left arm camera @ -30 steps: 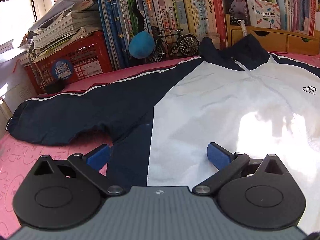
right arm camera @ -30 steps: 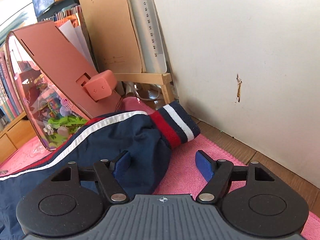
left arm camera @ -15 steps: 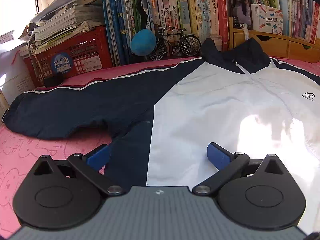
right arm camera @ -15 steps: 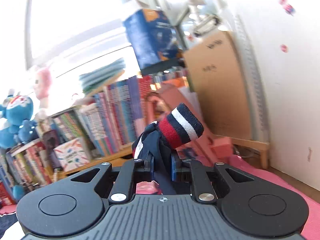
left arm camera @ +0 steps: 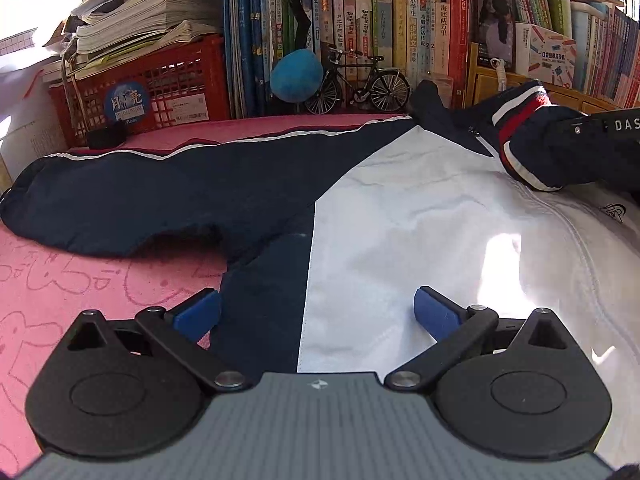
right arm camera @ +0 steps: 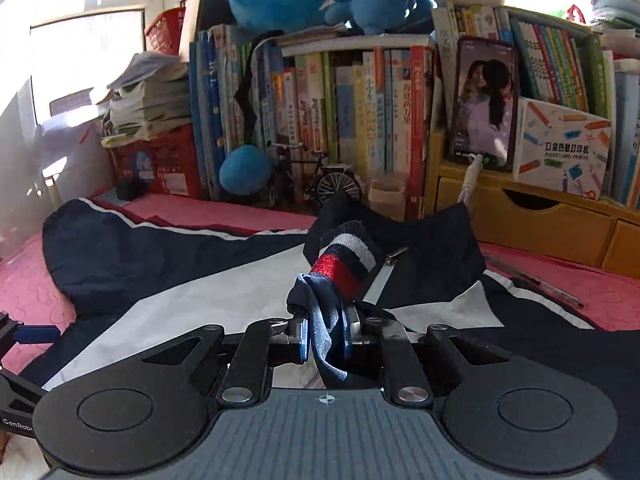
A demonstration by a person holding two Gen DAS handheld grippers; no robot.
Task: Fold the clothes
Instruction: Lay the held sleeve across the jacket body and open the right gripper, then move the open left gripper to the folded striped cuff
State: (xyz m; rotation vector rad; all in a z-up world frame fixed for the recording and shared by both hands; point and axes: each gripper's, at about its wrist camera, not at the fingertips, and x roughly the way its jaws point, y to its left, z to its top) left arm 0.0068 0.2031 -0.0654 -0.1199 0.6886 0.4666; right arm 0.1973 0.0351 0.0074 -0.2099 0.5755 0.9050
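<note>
The jacket (left arm camera: 400, 216), navy with a white front panel, lies spread flat on its back, collar toward the wall of books (left arm camera: 400, 32) and hem toward me. Its one outstretched sleeve (left arm camera: 140, 200) runs sideways along the back edge of the pink mat (left arm camera: 80, 300), so that arm's long axis lies across the worktop, cuff end away at the far left.

The other sleeve is off the surface. The right tongs (right arm camera: 326, 336) are clamped on its navy cloth just behind the striped cuff (right arm camera: 344, 264), whose red, navy and white bands point forward over the collar and zip. From the left camera that cuff hangs above the white chest near the collar, carried in from the right side.

The left tongs (left arm camera: 316, 314) stand wide apart with nothing between them, hovering low over the hem where the navy side panel meets the white front; one blue pad is over the pink mat, the other over white cloth.

Behind the jacket sit a red crate (left arm camera: 160, 80) stacked with papers, a small model bicycle (left arm camera: 360, 84), a blue plush ball (left arm camera: 296, 74) and a wooden drawer unit (right arm camera: 540, 220).
</note>
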